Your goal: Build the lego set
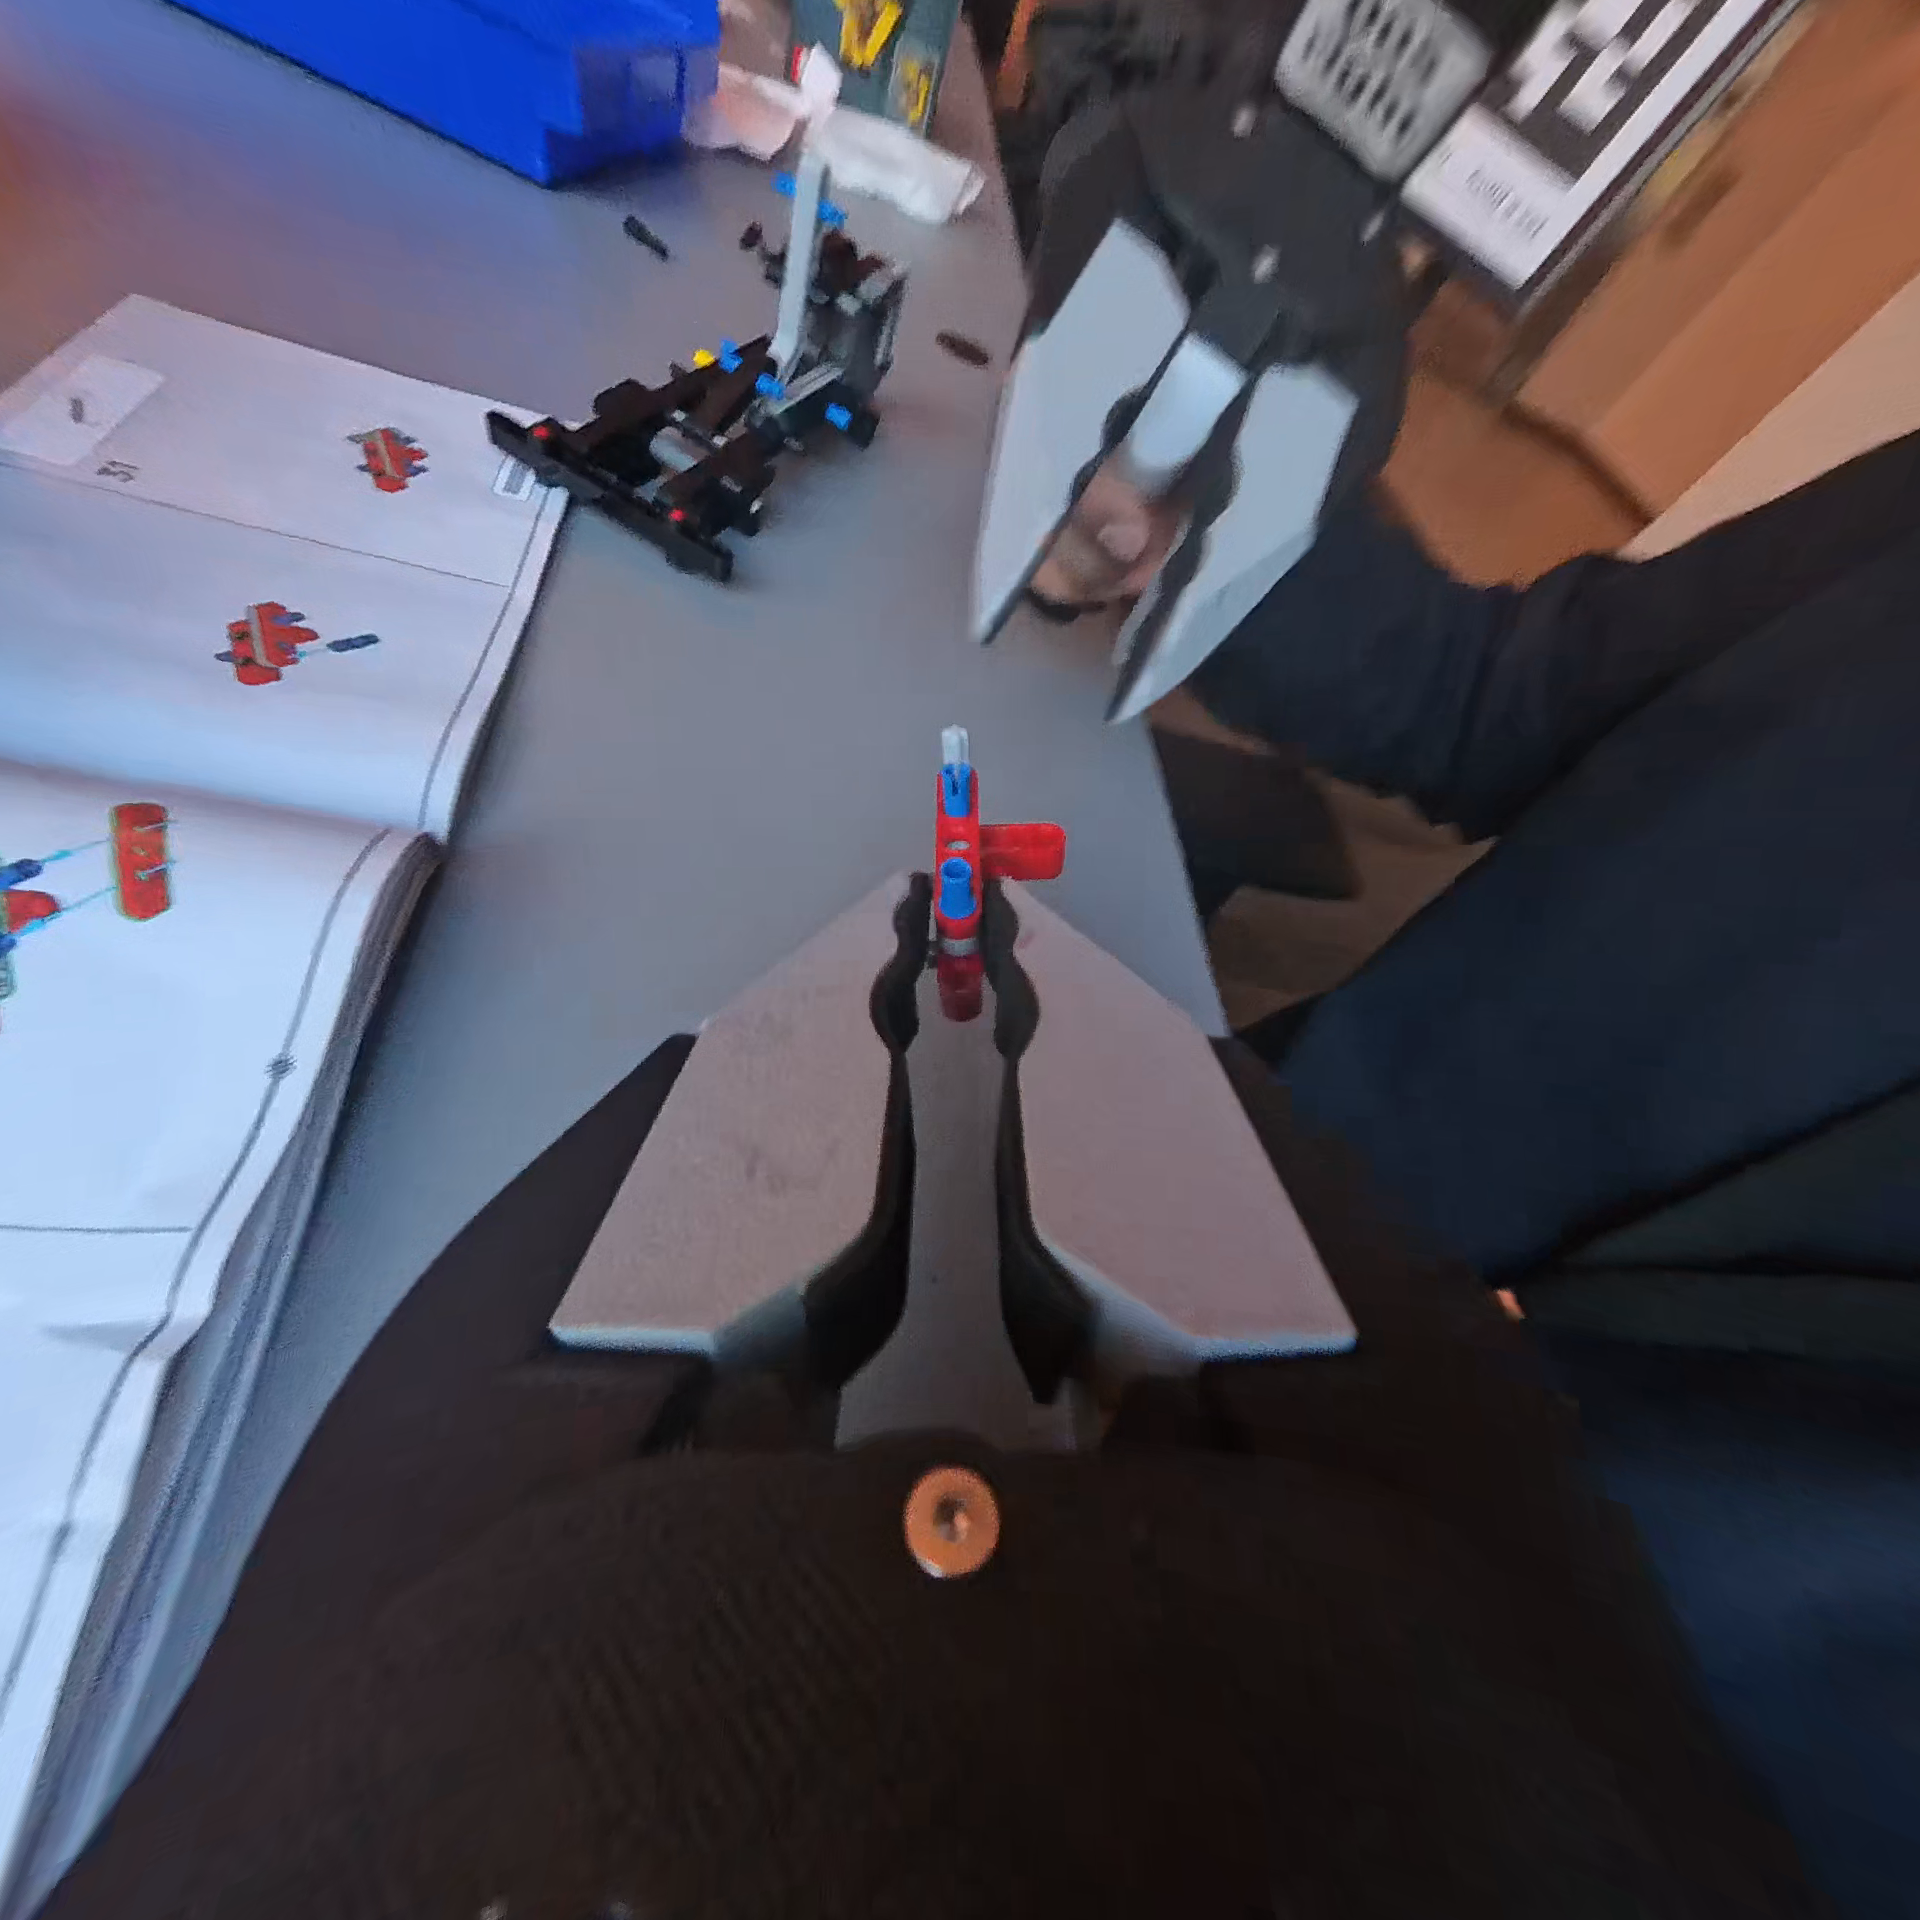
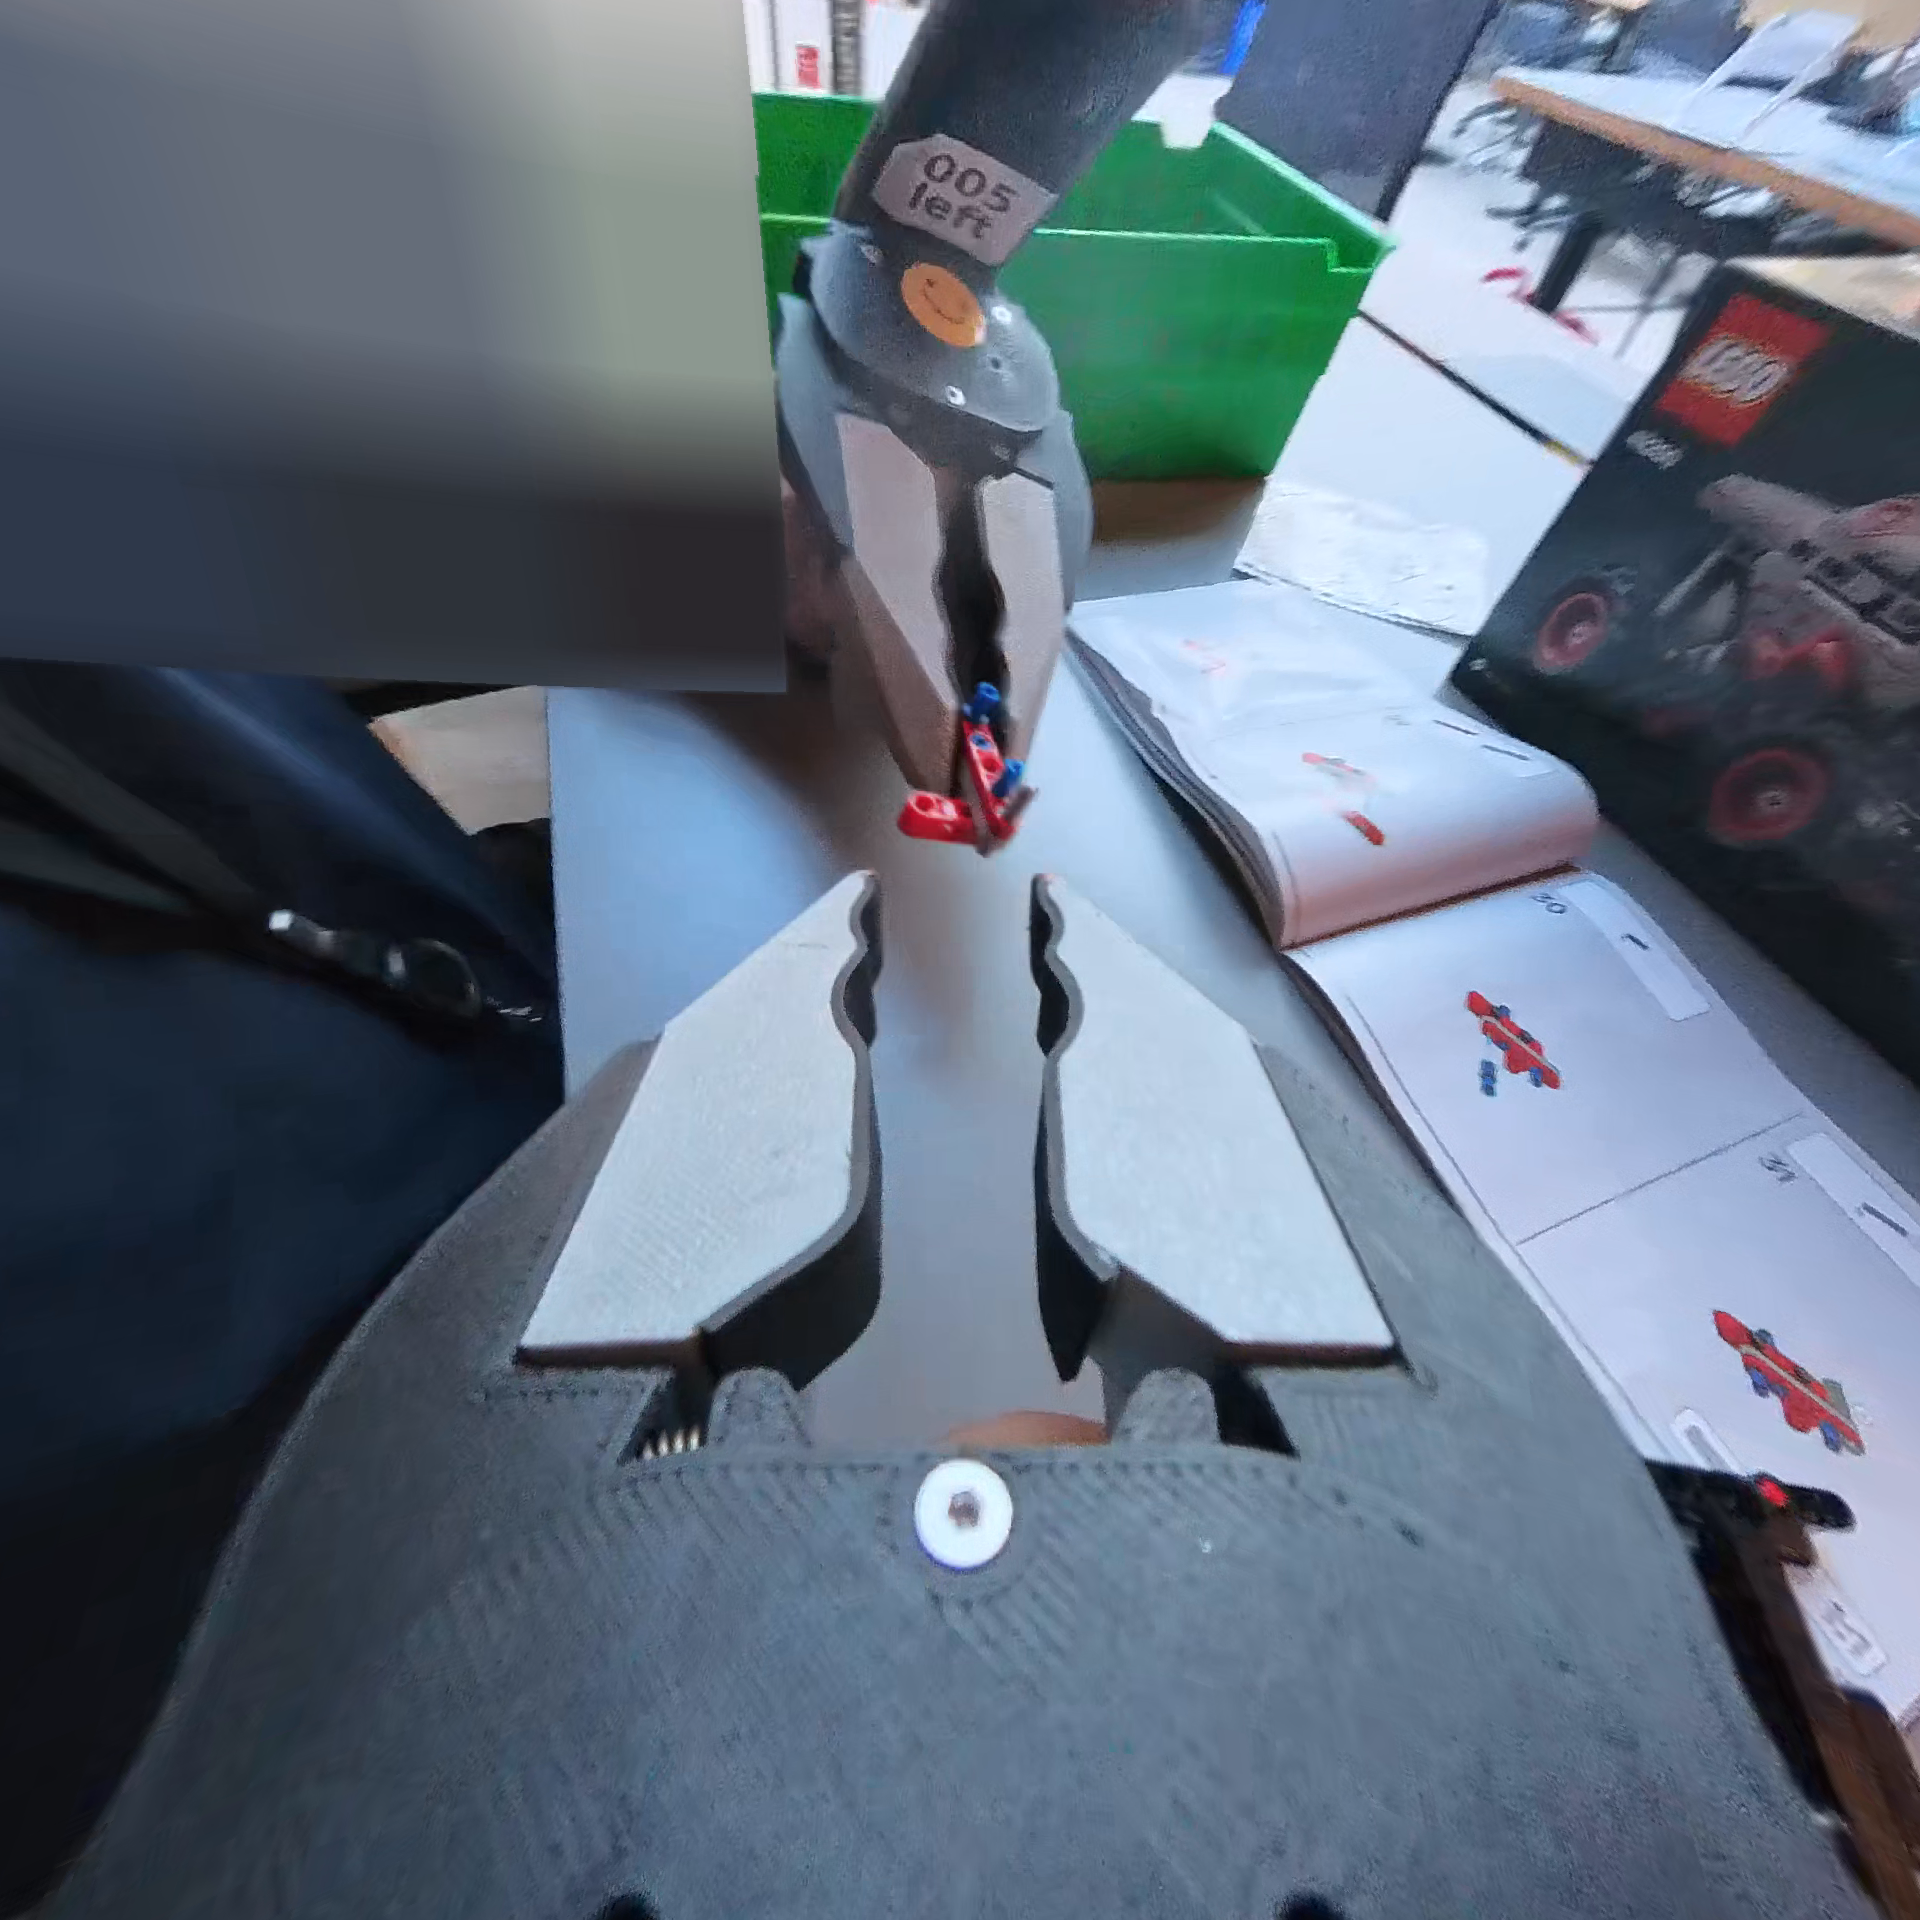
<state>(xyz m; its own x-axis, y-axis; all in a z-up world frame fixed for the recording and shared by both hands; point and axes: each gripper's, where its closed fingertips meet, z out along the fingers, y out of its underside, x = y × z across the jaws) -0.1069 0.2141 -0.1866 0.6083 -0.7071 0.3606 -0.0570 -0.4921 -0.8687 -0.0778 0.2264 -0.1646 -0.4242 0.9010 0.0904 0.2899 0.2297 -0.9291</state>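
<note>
Currently: left tool (image 1: 954, 914) pinches red-blue subassembly (image 1: 961, 883) above surface (image 1: 675, 779) | right tool (image 2: 954, 914) spread, empty, just beside | risk: thin grip, push could twist part loose

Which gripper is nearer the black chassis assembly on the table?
Hard to call. In the left wrist view the right gripper looks slightly nearer the black chassis assembly, empty beside it; the left gripper holds the red subassembly.

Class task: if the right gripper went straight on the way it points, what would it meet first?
Probably the red piece held by the left gripper, just ahead of the right gripper's open jaws; depth is uncertain.
</note>
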